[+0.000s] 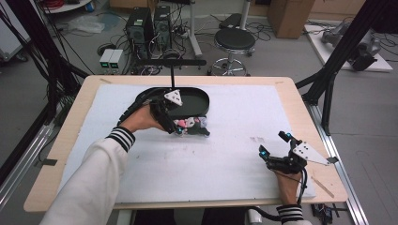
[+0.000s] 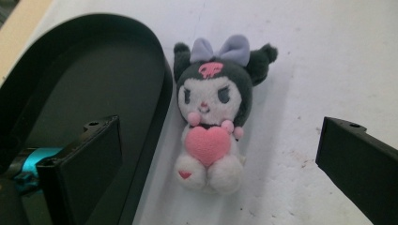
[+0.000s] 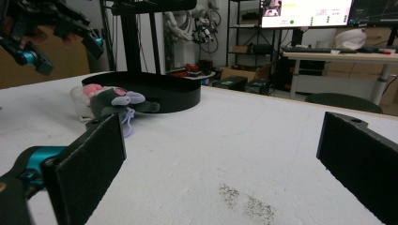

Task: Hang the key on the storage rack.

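A small plush doll [image 2: 211,117] with a dark hood, lilac bow and pink heart lies face up on the white sheet, its side against the rim of a black oval tray [image 2: 70,79]. My left gripper [image 2: 218,136] hovers open above it, one jaw over the tray's edge and the other over bare sheet. From the high view, the left gripper [image 1: 180,125] covers part of the doll [image 1: 193,123] at the tray's [image 1: 195,101] near rim. My right gripper [image 1: 273,143] rests open near the table's front right, holding nothing. Its own view looks across the sheet at the doll [image 3: 110,101] and tray [image 3: 159,86].
A white foam sheet [image 1: 220,154] covers most of the wooden table [image 1: 51,154]. A faint dark smudge [image 3: 244,199] marks the sheet just ahead of the right gripper. Black frame posts [image 1: 338,56] rise at the table's right; a stool [image 1: 233,42] and computers stand beyond the far edge.
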Tool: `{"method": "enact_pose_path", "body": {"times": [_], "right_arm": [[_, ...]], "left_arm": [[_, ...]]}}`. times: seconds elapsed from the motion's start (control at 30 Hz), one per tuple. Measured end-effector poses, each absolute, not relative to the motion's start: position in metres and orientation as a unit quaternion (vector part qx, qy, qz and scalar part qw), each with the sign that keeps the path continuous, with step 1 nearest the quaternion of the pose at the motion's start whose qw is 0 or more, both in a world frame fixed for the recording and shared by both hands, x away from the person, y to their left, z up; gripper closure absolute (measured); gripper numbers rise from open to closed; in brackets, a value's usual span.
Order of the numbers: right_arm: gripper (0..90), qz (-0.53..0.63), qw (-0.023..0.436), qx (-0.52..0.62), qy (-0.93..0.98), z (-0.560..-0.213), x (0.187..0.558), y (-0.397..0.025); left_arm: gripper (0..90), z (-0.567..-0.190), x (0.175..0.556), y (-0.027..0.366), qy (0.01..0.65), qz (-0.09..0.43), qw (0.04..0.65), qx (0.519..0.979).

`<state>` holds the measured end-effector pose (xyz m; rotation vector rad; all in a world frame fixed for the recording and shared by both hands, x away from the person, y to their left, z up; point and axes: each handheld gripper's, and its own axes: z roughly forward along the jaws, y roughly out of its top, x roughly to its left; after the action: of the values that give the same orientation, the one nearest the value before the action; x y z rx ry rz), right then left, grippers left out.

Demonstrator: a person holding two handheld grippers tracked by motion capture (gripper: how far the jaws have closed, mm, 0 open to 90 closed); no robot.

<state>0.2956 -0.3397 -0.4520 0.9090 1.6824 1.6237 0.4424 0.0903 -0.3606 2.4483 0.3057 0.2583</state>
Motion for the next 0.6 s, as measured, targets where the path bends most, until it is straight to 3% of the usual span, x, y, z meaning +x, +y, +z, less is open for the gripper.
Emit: {"method": "enact_pose_path", "body": {"times": [0.6], "right_arm": [[0.6,0.615,0.313,0.345,0.636,-0.452,0.296,-0.340]], "left_arm": [[1.8,-0.389,0.449,0.070,0.111,0.089,0.256,0.956]]}}
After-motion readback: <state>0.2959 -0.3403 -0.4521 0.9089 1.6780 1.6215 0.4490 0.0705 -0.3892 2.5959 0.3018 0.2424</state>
